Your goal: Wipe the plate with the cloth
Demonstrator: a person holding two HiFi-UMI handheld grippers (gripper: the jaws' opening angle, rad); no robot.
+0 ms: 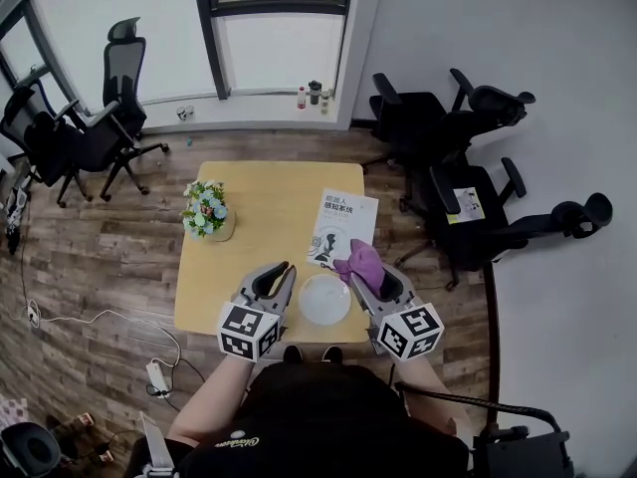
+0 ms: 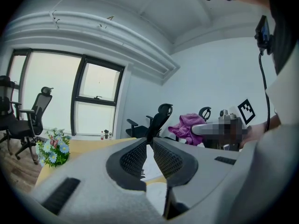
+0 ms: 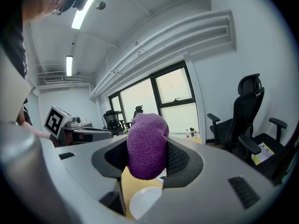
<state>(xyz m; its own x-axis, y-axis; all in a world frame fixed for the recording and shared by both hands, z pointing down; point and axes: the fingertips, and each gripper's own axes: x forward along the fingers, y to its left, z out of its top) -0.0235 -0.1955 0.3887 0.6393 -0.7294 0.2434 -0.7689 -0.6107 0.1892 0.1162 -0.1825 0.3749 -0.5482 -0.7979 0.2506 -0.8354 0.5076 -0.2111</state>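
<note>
Plate (image 1: 324,299) sits on the table (image 1: 259,182) at its near edge, between the left gripper (image 1: 284,272) and right gripper (image 1: 364,273), the cloth (image 1: 359,259) wedged in the right one's jaws, perhaps overhanging the plate's rim, booklet (image 1: 343,225) just behind, flower pot (image 1: 207,210) over at the table's left.

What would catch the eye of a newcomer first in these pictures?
The purple cloth stands out most: it is bunched up and clamped in the right gripper, close to the far right side of the white plate. The plate lies near the front edge of the wooden table, between the two grippers. The left gripper is shut and empty beside it, and a pot of flowers stands at the table's left side.
</note>
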